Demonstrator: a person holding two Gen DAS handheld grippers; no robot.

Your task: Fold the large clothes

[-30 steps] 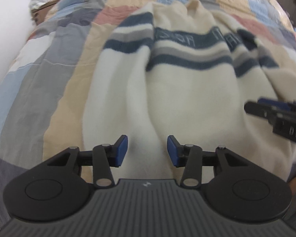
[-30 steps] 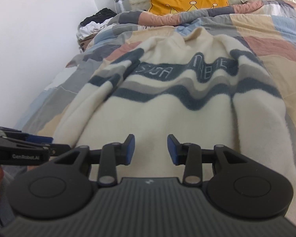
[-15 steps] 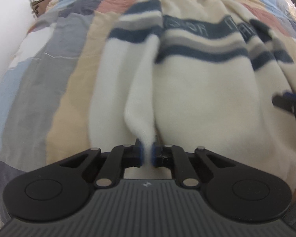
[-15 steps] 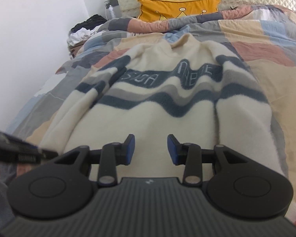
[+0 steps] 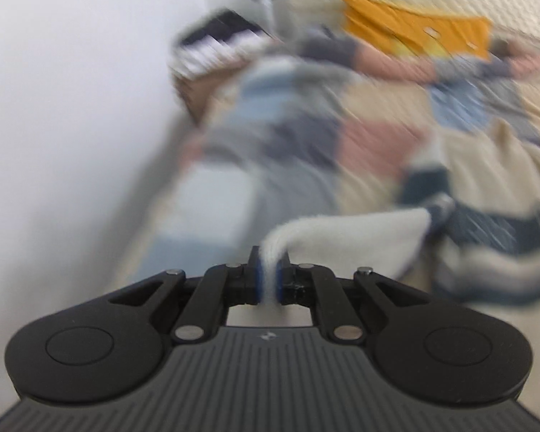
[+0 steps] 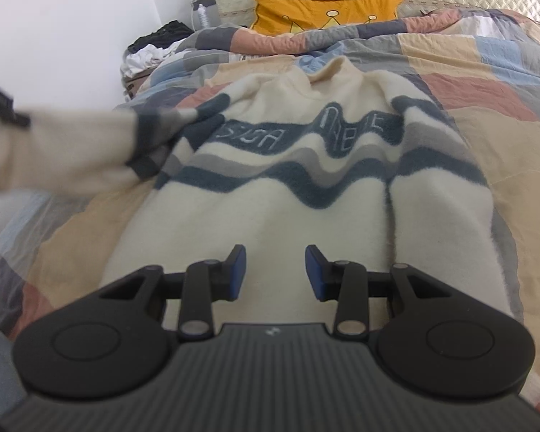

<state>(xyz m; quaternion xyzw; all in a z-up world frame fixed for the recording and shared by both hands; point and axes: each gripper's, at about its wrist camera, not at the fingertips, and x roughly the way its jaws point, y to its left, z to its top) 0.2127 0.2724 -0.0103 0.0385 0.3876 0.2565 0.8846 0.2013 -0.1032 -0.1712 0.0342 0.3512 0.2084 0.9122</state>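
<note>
A cream fleece sweater [image 6: 270,194] with dark blue and grey wavy stripes lies front up on the patchwork quilt [image 6: 486,115]. My left gripper [image 5: 269,276] is shut on the cuff of the sweater's left sleeve [image 5: 349,237]. In the right wrist view that sleeve [image 6: 72,147] stretches out to the left, lifted off the bed, toward the left gripper's black tip at the frame edge. My right gripper [image 6: 275,273] hovers open above the sweater's lower body, nothing between its blue pads [image 6: 238,270].
A white wall [image 6: 54,18] runs along the bed's left side. An orange cushion [image 6: 324,7] leans on the quilted headboard. A pile of dark and white clothes [image 6: 154,46] and a bottle [image 6: 202,16] sit at the far left corner.
My left gripper closed on the sleeve cuff, then swung up and to the left, pulling the sleeve out from the sweater's body. The right gripper stayed where it was, open.
</note>
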